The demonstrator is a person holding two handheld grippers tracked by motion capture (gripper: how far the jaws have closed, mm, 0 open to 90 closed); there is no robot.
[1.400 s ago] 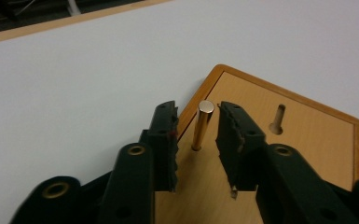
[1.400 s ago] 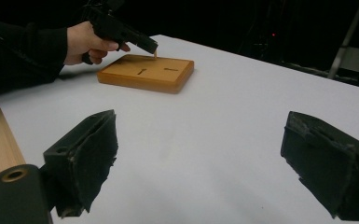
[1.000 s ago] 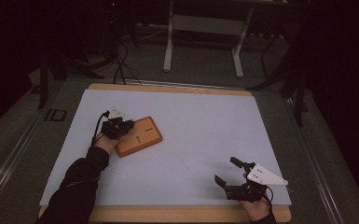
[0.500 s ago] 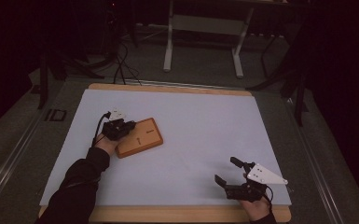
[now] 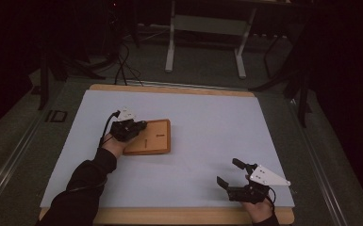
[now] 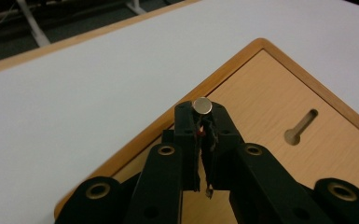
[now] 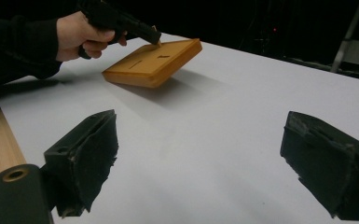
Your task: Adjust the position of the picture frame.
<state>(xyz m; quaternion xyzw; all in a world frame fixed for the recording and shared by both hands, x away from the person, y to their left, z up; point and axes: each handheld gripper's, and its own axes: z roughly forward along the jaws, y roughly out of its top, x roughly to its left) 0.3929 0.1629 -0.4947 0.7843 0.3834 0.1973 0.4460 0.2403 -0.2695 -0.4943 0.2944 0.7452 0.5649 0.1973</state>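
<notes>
Wooden board (image 5: 151, 137): flat, light-brown, with a raised rim; lies on the white table cover (image 5: 207, 122), left of centre in the high view, well apart from the table's near edge. Its face bears a keyhole-shaped slot (image 6: 301, 127) and a second narrow slot (image 7: 136, 64), the latter seen in the right gripper view.

Small metal pin (image 6: 202, 105): round silver head, thin shaft running down between the jaws; pinched at the tips of the left gripper (image 6: 201, 122), above the board's near corner area. Whether its lower end touches the board cannot be told.

Left gripper (image 5: 131, 128): jaws clenched tight on the metal pin, standing over the left part of the board; held by the person's left hand (image 5: 114, 146), dark sleeve (image 5: 82, 188) coming in from the lower left of the high view. In the right gripper view the same gripper (image 7: 155, 38) points its tips down at the board's far portion.

Right gripper (image 5: 228, 175): jaws spread wide, nothing between them; sits low over the table cover near the front right, well apart from the board. Its grey three-cornered plate (image 5: 268, 176) lies on top. In its own view the two black pads (image 7: 89, 154) frame bare white cover.

Table (image 5: 179, 89): wooden edge showing around the white cover
</notes>
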